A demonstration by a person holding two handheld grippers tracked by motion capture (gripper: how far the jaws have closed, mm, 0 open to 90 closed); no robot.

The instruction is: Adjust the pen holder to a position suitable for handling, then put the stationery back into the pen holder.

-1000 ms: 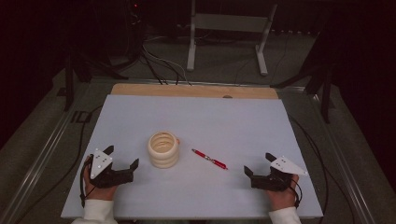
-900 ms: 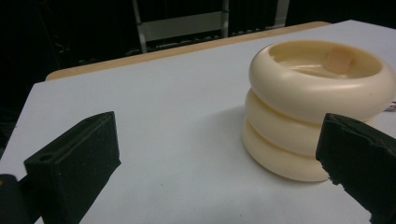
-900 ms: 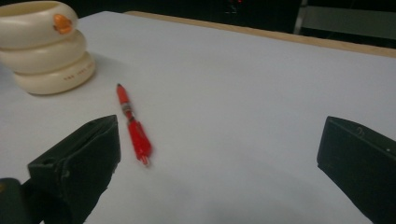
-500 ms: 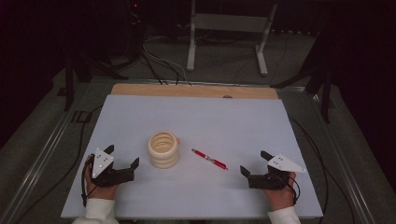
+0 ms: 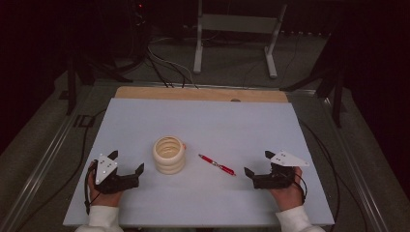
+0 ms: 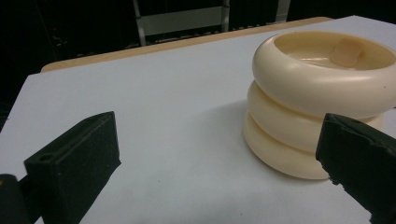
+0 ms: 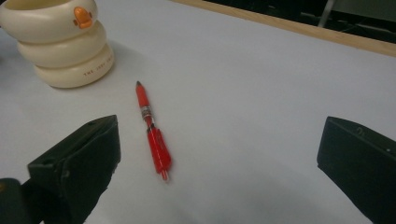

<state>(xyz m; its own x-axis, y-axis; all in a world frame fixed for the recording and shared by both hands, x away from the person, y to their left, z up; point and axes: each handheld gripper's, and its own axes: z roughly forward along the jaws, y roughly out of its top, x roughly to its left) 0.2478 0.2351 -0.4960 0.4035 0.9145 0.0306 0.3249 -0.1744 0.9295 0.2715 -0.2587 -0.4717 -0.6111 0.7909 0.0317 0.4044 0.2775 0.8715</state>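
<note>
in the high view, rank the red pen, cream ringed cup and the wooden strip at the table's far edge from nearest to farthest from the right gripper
1. The red pen, lying just to the left of the right gripper.
2. The cream ringed cup, beyond the pen, closer to the left gripper.
3. The wooden strip, along the table's far edge.

The small words on the cream cup [image 7: 60, 46] are too tiny to read past "THE".

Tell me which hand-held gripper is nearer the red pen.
Right. The right hand-held gripper sits just right of the red pen; the left hand-held gripper is beyond the cream cup, farther away.
</note>
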